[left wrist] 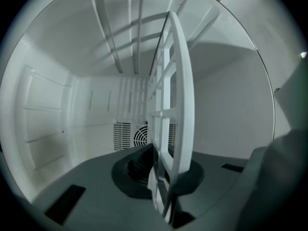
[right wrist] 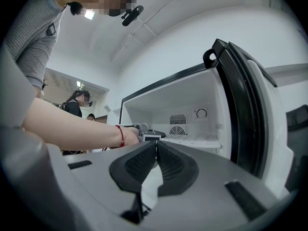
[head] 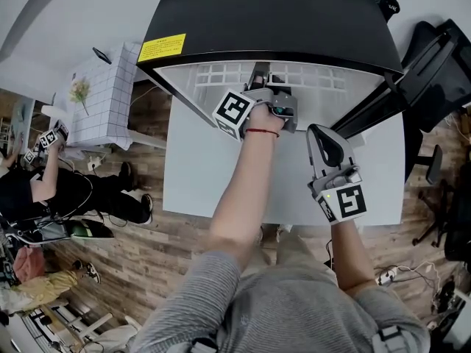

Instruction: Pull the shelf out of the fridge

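Note:
A white grid shelf point(head: 221, 76) lies inside the small black fridge point(head: 272, 13), whose door point(head: 379, 105) stands open to the right. My left gripper point(head: 260, 81) reaches into the opening and is shut on the shelf's front rim. Up close, in the left gripper view, the shelf point(left wrist: 180, 95) runs edge-on between the pads of that gripper point(left wrist: 166, 177). My right gripper point(head: 321, 132) hangs outside the fridge, over the white table point(head: 191, 175); in its own view the right gripper point(right wrist: 155, 148) is shut with nothing in it. That view also shows the shelf point(right wrist: 197, 139).
A fan grille point(left wrist: 139, 134) sits low on the fridge's back wall. A white tiled box point(head: 103, 94) stands left of the fridge. Another person point(head: 44, 190) sits at far left. Black office chairs point(head: 441, 57) stand at the right. The floor is wooden.

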The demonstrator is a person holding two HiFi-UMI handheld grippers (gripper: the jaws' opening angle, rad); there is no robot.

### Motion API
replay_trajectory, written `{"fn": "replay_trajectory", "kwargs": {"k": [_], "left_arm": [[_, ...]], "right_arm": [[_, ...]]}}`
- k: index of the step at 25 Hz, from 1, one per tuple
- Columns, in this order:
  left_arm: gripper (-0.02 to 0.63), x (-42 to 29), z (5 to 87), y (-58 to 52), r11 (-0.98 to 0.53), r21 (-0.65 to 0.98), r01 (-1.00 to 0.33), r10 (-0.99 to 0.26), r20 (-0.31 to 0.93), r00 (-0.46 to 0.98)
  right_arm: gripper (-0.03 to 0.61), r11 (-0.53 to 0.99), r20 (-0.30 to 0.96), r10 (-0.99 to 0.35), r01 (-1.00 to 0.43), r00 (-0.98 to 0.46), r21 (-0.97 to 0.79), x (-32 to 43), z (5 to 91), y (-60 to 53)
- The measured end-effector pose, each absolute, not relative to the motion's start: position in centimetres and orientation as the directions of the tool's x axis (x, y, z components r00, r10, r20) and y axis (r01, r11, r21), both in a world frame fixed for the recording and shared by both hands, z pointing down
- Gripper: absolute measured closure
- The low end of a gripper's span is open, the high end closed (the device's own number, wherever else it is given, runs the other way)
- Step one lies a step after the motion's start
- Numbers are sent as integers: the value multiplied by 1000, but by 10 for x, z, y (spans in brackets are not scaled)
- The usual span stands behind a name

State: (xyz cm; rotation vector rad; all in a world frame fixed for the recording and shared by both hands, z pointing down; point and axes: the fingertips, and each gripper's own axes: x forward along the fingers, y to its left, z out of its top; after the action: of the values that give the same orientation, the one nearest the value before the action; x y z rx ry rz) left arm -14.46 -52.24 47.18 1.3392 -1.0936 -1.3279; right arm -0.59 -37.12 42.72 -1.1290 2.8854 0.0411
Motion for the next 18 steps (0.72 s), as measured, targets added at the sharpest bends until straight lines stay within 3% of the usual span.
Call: {"fn": "replay_trajectory", "kwargs": {"k": [18], "left_arm": [[584,-143,473,-514,-167,985,32,-986,-167,18]], "right_arm": [[565,715,-48,-698,-699,-715,10,-7,417,-367]]}}
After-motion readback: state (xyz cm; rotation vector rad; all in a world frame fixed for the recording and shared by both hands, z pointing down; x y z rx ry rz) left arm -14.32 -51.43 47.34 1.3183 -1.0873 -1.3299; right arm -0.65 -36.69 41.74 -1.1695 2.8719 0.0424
